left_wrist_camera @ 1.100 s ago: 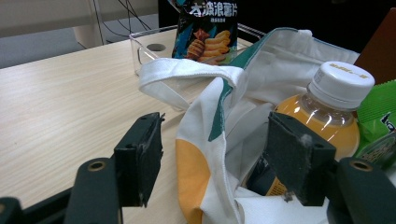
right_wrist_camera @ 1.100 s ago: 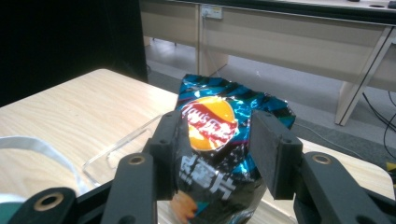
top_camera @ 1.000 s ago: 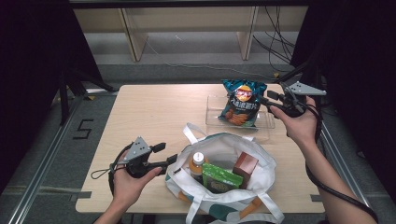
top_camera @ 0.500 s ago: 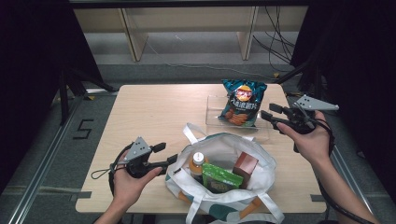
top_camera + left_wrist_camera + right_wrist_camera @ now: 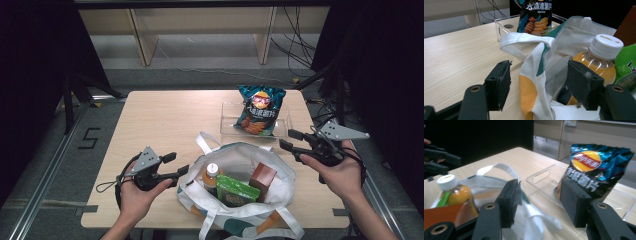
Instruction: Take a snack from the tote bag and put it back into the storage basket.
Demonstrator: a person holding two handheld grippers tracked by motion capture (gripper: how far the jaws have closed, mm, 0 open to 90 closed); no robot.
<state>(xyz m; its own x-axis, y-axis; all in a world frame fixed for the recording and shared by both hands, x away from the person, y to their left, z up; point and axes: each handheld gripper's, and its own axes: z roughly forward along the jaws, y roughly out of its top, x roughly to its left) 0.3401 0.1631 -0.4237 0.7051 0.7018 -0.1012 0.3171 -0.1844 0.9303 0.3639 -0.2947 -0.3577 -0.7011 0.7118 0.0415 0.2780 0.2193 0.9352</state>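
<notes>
The right gripper (image 5: 296,146) hangs over the table's right edge with nothing between its jaws; they stand apart and have just been opening. The chip bag (image 5: 259,110) it is nearest to stands upright in the clear plastic tray (image 5: 229,125) at about eleven o'clock from that gripper, near but apart from it. The white tote bag (image 5: 235,159) lies at about eight o'clock from the same gripper, just beside it.

The left gripper (image 5: 176,164) is held at the tote's left side, at nine o'clock from the bag, jaws apart and pointed toward it. In the left gripper view the tote's white-and-orange cloth wall (image 5: 534,75) stands between the two open jaws, and I cannot tell whether either pad touches it.

The high view lays out the tote's contents: an orange drink bottle (image 5: 211,176), a green packet (image 5: 237,190) and a brown box (image 5: 263,176). The left gripper view adds the bottle's white cap (image 5: 606,45) up close and the tote's strap (image 5: 524,40) lying toward the tray. The right gripper view shows the chip bag's yellow-and-red logo (image 5: 586,160) and the tray's handle slot (image 5: 541,175).
</notes>
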